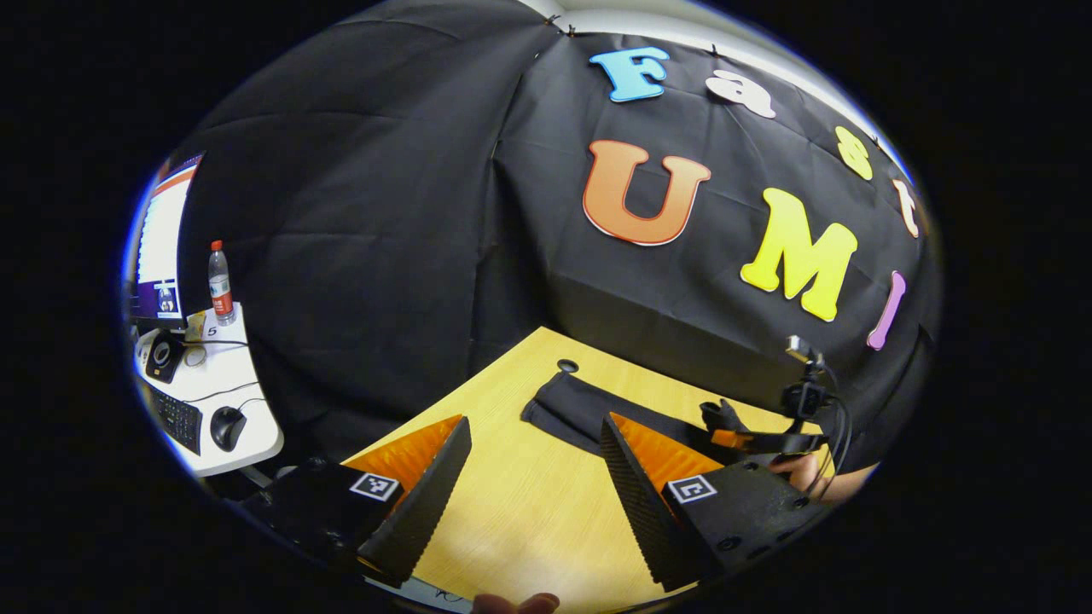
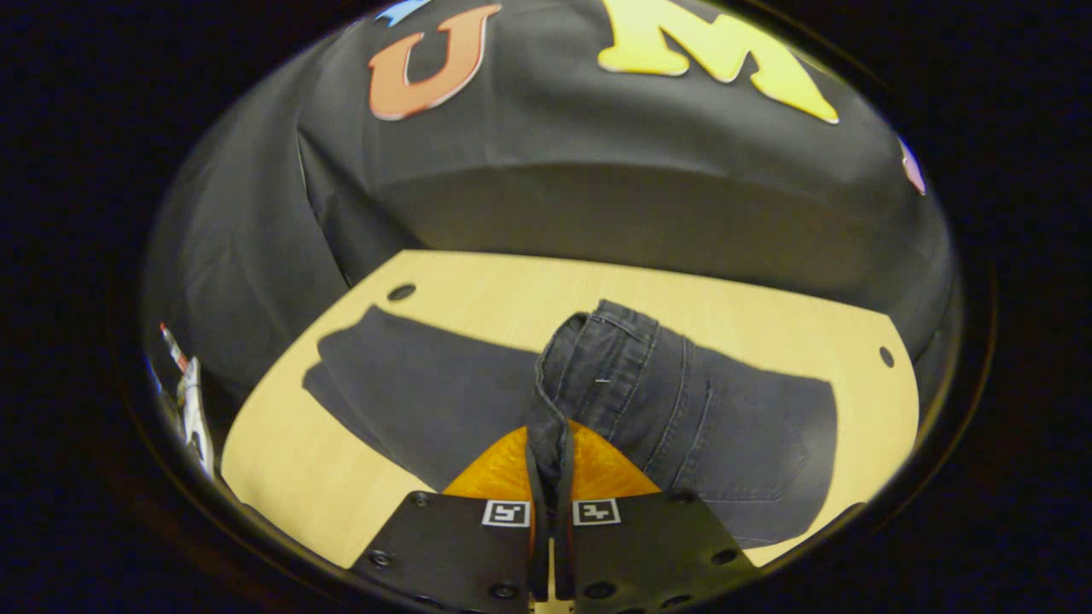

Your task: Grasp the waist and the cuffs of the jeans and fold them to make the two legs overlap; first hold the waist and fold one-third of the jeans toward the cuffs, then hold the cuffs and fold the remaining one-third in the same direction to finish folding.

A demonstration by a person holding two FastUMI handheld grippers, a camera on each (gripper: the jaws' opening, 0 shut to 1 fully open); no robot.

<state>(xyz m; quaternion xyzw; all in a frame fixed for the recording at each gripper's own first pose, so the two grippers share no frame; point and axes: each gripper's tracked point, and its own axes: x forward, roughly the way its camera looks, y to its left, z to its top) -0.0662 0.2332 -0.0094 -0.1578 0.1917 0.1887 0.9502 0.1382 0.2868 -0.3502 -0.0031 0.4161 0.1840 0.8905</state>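
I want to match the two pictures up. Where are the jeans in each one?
Left gripper view: the jeans lie on the far part of the table, beyond the open left gripper.
Right gripper view: the jeans sit in the middle, waistband pinched in the right gripper.
Shared landmark: the round hole by the cuffs.

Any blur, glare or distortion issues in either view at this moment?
Left gripper view: sharp, with strong fisheye bending of the table; a bright glare patch on the wood between the left gripper fingers. Right gripper view: dimmer and slightly soft, the jeans waist in the right gripper readable, table edges curved.
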